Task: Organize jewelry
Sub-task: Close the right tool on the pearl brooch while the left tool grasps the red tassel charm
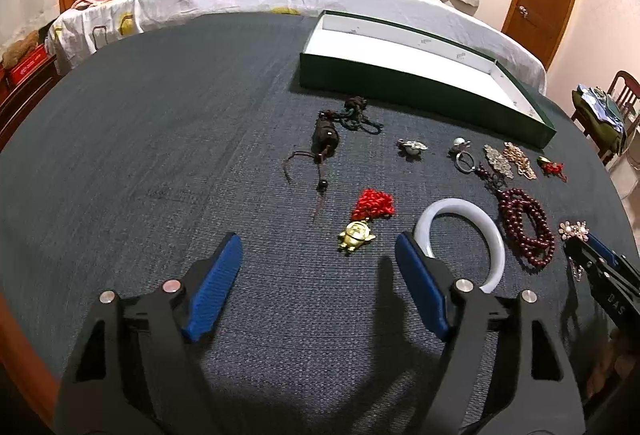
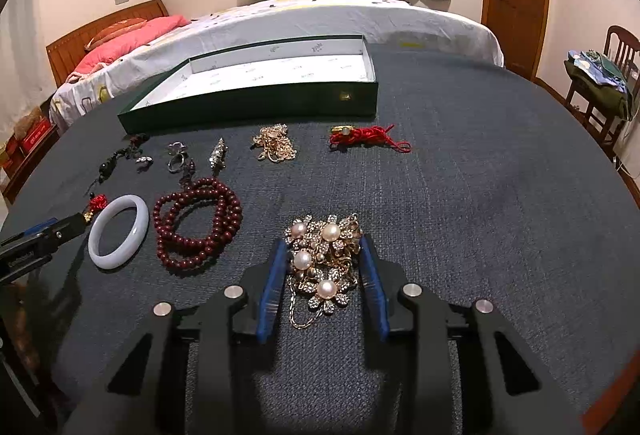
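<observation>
My right gripper [image 2: 323, 242] straddles a gold brooch with pearls [image 2: 324, 259] that lies on the dark cloth. Its blue pads meet the brooch's edges near the tips. My left gripper [image 1: 318, 241] stands open over bare cloth with nothing between its fingers. A gold charm on a red knot [image 1: 356, 237] lies just beyond its tips. A white bangle [image 1: 460, 205] rests to the right of its right finger, which hides part of it. The green box with a white inside [image 2: 256, 103] stands open at the back of the table.
Dark red beads [image 2: 224, 211] lie coiled between the bangle [image 2: 140, 215] and the brooch. Nearer the box lie a gold chain [image 2: 276, 147], a red cord piece [image 2: 368, 137], rings and dark cord pendants [image 1: 328, 139]. Behind the table are a bed, a door and a chair.
</observation>
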Tool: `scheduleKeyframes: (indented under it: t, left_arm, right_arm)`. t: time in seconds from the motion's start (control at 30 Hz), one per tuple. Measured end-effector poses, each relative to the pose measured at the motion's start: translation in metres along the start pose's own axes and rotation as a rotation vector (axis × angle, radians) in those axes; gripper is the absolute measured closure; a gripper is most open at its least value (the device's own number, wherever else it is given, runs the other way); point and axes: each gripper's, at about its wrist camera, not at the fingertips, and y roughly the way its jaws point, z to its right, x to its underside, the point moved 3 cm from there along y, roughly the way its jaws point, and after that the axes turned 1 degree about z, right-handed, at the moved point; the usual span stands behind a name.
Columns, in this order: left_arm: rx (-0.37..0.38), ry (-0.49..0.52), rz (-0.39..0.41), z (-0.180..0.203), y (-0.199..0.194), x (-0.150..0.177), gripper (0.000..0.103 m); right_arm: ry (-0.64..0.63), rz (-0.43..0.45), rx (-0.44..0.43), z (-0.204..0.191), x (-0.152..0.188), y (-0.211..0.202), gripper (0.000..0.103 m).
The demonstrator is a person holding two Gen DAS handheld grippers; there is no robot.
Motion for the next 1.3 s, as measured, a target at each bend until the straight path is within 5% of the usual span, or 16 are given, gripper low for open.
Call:
scheduleKeyframes:
  t: [0.7, 1.17, 1.3]
  left_arm:
    - [0.122, 0.08, -0.002, 0.019, 0.008, -0.007, 0.076]
    - [0.153, 0.107, -0.014, 0.028, 0.017, -0.018, 0.076]
    - [0.19, 0.071, -0.021, 0.022, 0.019, -0.018, 0.085]
  right_arm:
    - [0.012, 0.003, -0.017, 0.001, 0.001, -0.001, 0.066]
    - [0.015, 0.003, -0.025, 0.002, 0.001, -0.001, 0.066]
    - [0.013, 0.003, -0.027, 0.001, 0.001, -0.002, 0.066]
